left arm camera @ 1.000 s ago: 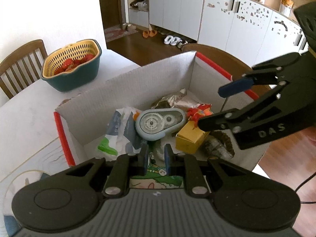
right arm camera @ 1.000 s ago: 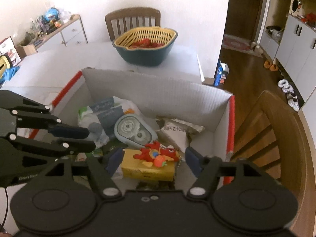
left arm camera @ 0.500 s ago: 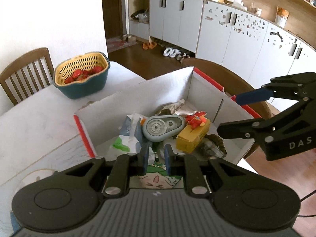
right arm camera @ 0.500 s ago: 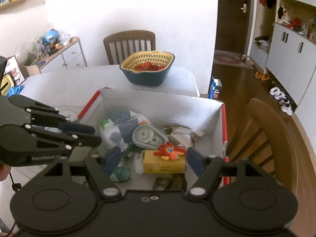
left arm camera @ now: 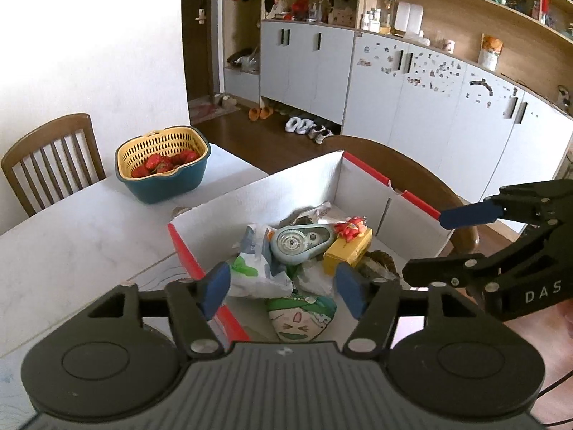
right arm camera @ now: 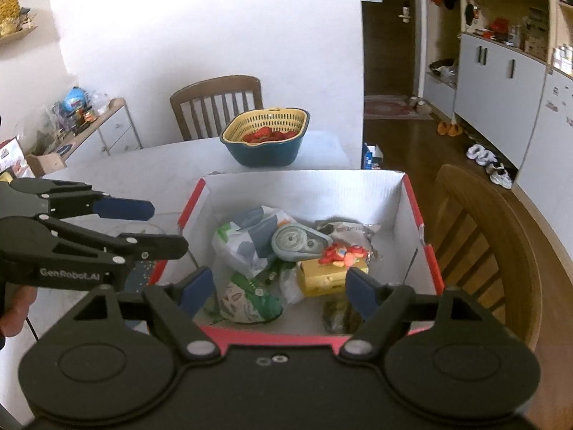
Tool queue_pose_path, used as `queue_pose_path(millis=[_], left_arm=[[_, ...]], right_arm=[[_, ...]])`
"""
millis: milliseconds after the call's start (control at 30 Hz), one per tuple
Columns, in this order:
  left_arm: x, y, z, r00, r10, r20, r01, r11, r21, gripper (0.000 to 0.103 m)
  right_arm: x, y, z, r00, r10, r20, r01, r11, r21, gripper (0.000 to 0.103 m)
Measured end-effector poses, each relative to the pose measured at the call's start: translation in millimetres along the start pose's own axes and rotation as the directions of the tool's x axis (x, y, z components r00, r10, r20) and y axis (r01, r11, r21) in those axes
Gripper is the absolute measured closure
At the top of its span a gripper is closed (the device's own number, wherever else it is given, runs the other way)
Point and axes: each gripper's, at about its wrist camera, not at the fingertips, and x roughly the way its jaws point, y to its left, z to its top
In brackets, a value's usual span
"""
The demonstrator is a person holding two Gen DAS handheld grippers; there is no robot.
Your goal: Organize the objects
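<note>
Left gripper (left arm camera: 283,292) hangs above the near-left corner of the white cardboard box with red-taped edges (left arm camera: 286,186), jaws opening, nothing between them. Directly below and ahead sits the green cartoon-face pouch (left arm camera: 299,317), then the crumpled white-and-green plastic bag (left arm camera: 256,268). Mid-box, the grey-blue teardrop tape dispenser (left arm camera: 299,243) lies with its long axis running left-right, touching the yellow carton (left arm camera: 347,252) topped by a red toy (left arm camera: 349,229). Right gripper (right arm camera: 281,288) hovers over the near wall, jaws opening too, empty. Both look about equally near the pile. The far half of the box floor is bare; the teal-and-yellow strawberry basket (right arm camera: 265,139) stands well apart near the tabletop's far edge.
</note>
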Motion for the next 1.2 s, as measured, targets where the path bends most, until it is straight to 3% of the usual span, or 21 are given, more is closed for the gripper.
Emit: queue_pose_path(millis=[233, 433, 833, 1200], left_arm=[[-12, 8, -7, 1.000, -0.003, 0.004, 0.003, 1.000, 0.011, 0.023], [-23, 18, -13, 1.000, 0.007, 0.023, -0.007, 1.000, 0.008, 0.000], [-46, 38, -27, 0.998, -0.030, 0.049, 0.031, 0.999, -0.014, 0.000], [-68, 36, -39, 0.997, -0.015, 0.076, 0.014, 1.000, 0.013, 0.000]], right_arm=[[-11, 16, -6, 0.999, -0.037, 0.026, 0.035, 0.998, 0.056, 0.009], [-20, 25, -13, 0.995, -0.073, 0.065, 0.065, 0.990, 0.121, 0.003], [-37, 58, -26, 0.987, -0.114, 0.109, 0.098, 0.985, 0.143, 0.001], [-45, 79, -35, 0.985, -0.132, 0.114, 0.113, 0.981, 0.155, 0.001]])
